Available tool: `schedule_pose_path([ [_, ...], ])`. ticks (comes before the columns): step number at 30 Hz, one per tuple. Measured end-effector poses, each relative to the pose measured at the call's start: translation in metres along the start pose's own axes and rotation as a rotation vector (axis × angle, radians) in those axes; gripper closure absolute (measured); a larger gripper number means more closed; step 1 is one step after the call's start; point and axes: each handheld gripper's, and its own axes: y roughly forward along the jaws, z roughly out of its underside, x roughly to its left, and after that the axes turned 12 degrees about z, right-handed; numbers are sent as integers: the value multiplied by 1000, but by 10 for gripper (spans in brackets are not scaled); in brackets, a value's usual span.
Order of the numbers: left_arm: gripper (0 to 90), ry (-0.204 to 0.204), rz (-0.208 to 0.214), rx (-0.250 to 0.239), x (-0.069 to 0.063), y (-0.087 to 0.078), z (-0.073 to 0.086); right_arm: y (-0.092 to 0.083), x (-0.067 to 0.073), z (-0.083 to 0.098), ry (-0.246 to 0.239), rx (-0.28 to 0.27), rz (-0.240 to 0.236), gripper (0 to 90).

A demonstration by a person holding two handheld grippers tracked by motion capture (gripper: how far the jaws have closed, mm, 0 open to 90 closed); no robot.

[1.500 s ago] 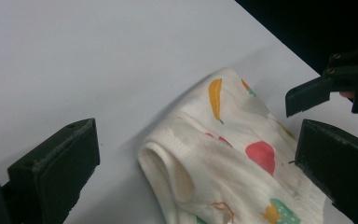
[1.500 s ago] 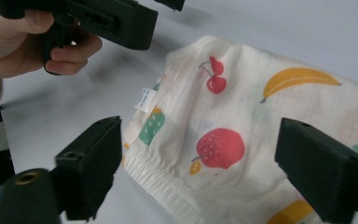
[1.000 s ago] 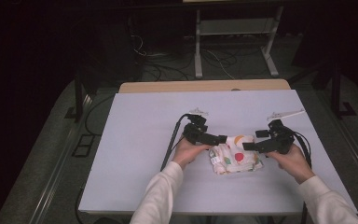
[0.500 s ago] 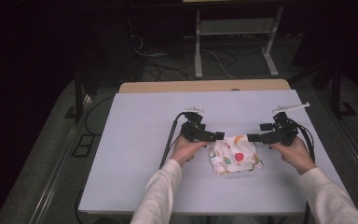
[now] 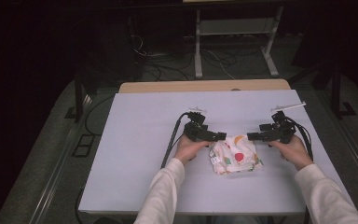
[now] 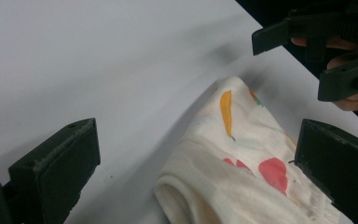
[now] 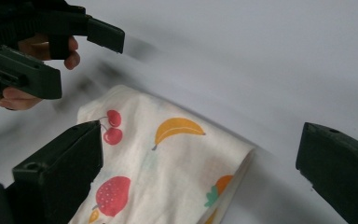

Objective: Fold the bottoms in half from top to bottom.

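A small folded white cloth with fruit pictures (image 5: 235,155) lies flat on the pale grey tabletop (image 5: 135,140). It sits between the two hand-held grippers and a little below their tips.

The left hand-held gripper (image 5: 220,136) is black, and its jaws are wide open with nothing in them. In the left gripper view the cloth (image 6: 242,163) lies under the open jaws, closer to the right jaw, and I cannot tell if they touch.

The right hand-held gripper (image 5: 251,136) is black too, and its jaws are spread wide with nothing held. In the right gripper view the cloth (image 7: 168,158) lies under them, next to the left jaw. The two tips point at each other, just above the cloth's top edge.
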Motion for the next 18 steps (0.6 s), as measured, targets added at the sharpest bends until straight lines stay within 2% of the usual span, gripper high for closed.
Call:
schedule_pose_path([
  [4, 0, 5, -6, 18, 1, 2, 1, 4, -5, 1, 5, 2, -6, 17],
  [10, 0, -19, 4, 14, 7, 2, 2, 8, -10, 2, 24, -8, -12, 18],
  [16, 0, -41, 15, 26, 11, 4, 4, 13, -11, 3, 19, 0, -12, 43],
  [18, 31, -32, 5, 27, 10, 6, 5, 14, -11, 3, 12, 2, -10, 62],
])
